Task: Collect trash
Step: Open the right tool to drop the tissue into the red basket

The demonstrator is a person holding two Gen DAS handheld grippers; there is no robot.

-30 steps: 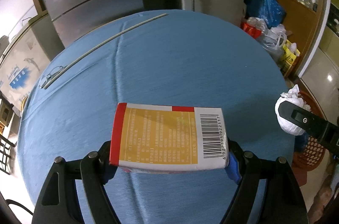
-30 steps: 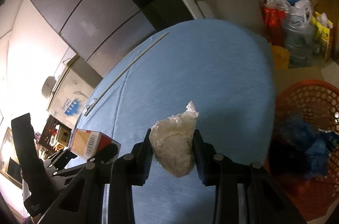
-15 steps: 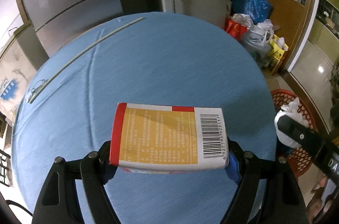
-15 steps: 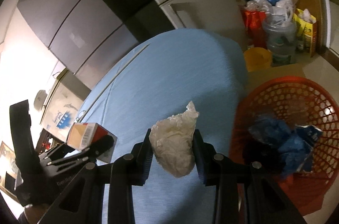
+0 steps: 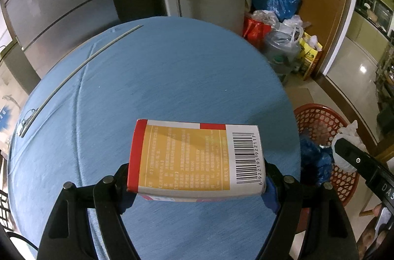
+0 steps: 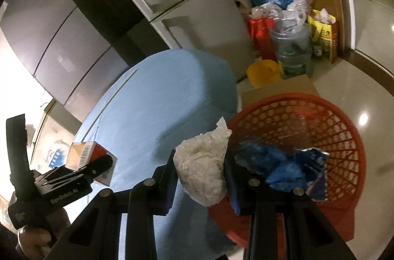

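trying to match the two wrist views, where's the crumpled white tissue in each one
Left wrist view: the crumpled white tissue sits at the far right edge, in the right claw, beside the red basket.
Right wrist view: the tissue is at lower centre, pinched in that claw, at the basket's near rim.
Shared landmark: the red basket beside the blue table.

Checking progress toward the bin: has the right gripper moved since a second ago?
Yes. The right gripper, shut on the crumpled tissue, has moved off the blue table toward the red basket.
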